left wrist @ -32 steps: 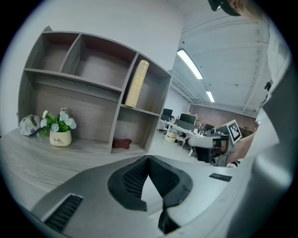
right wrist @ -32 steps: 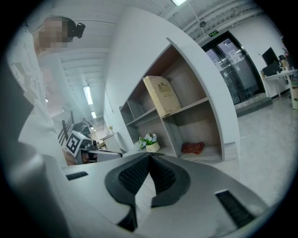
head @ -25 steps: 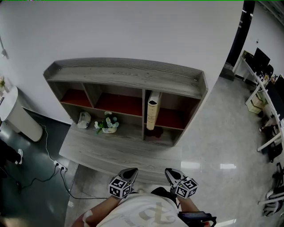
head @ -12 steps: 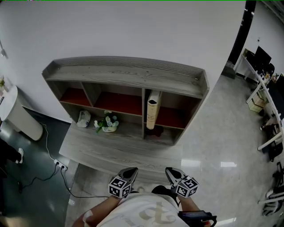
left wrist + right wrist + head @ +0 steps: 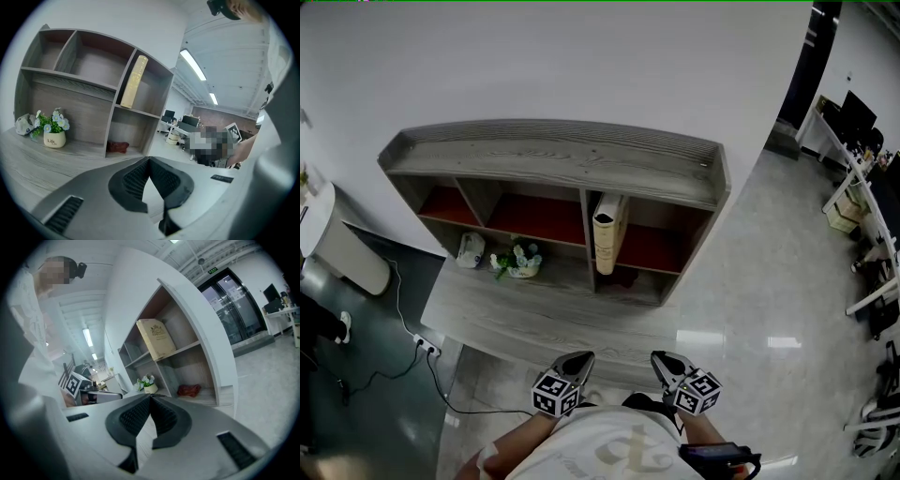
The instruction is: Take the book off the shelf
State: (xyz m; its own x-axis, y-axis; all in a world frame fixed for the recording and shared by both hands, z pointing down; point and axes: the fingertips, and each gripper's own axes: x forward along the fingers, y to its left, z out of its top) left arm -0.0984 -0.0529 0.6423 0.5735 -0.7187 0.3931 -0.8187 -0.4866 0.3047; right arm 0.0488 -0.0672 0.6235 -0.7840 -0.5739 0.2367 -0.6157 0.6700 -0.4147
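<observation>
A cream book [image 5: 606, 233] stands upright, leaning a little, in the upper right compartment of the grey wooden shelf unit [image 5: 553, 159]. The left gripper view shows the book [image 5: 133, 81] as a pale spine, the right gripper view shows the book [image 5: 156, 339] with its cover turned towards me. My left gripper [image 5: 578, 359] and right gripper [image 5: 664, 360] hang close to my body, in front of the shelf's low ledge and well short of the book. Both are shut with nothing between the pads.
A small pot of flowers [image 5: 515, 261] and a pale figurine [image 5: 471, 250] stand on the lower ledge at the left. A dark red object [image 5: 117, 146] lies in the compartment under the book. A white bin [image 5: 337, 244] stands at far left; desks [image 5: 862, 178] at far right.
The view has shifted, so the shelf and book sit slightly further left in the head view. Both grippers stay where they were, shut.
</observation>
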